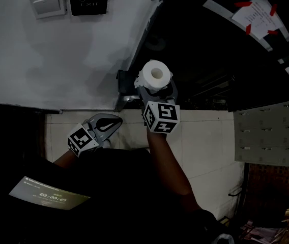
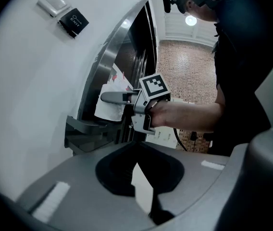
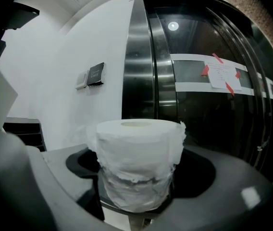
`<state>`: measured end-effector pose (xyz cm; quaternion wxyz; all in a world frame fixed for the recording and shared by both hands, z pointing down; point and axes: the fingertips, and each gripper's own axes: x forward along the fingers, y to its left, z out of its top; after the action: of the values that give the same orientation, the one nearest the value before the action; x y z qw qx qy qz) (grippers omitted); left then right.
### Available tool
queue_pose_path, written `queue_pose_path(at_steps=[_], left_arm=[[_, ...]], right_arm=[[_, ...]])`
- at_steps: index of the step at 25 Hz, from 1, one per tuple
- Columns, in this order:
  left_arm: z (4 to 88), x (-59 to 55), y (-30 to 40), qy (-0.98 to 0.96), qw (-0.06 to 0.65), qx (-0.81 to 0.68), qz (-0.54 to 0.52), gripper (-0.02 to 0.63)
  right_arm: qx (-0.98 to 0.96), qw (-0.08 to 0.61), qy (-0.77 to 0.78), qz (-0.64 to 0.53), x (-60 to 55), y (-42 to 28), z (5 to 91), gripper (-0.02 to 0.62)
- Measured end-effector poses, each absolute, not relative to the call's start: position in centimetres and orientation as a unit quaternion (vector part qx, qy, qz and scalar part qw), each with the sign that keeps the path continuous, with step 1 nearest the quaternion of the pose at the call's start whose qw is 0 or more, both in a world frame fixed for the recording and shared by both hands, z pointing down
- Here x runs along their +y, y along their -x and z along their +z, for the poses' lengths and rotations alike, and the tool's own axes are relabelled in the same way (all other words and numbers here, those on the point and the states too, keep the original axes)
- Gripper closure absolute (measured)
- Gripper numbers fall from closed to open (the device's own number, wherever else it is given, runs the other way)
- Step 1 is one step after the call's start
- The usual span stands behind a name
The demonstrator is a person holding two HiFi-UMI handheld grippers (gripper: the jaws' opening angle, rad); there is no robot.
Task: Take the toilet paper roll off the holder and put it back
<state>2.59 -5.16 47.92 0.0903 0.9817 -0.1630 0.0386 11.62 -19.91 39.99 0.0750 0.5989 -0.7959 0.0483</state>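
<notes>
We judge the toilet paper roll (image 3: 139,165) light, soft and crushable, so the right gripper (image 1: 155,88) clamps its outer sides, while the left gripper (image 2: 137,148) is closed on nothing.

The right gripper (image 1: 156,89) reaches forward at the end of a stretched forearm (image 1: 171,162) and points about level. Its jaws stand wide and press on either side of the upright roll (image 3: 137,163). The left gripper (image 1: 115,121) sits nearer the body, to the left, also about level, jaws together with nothing between them.
</notes>
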Motion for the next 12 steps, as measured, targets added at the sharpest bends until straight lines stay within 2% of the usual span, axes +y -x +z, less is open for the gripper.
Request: queue_pose_path(at_steps=[12], left_arm=[[47.6,-5.1,-3.3,-0.983,0.092,-0.156,0.036,0.603]], right_arm=[[-0.777,0.074,-0.624,0.042,-19.9,-16.8,38.4,0.153]])
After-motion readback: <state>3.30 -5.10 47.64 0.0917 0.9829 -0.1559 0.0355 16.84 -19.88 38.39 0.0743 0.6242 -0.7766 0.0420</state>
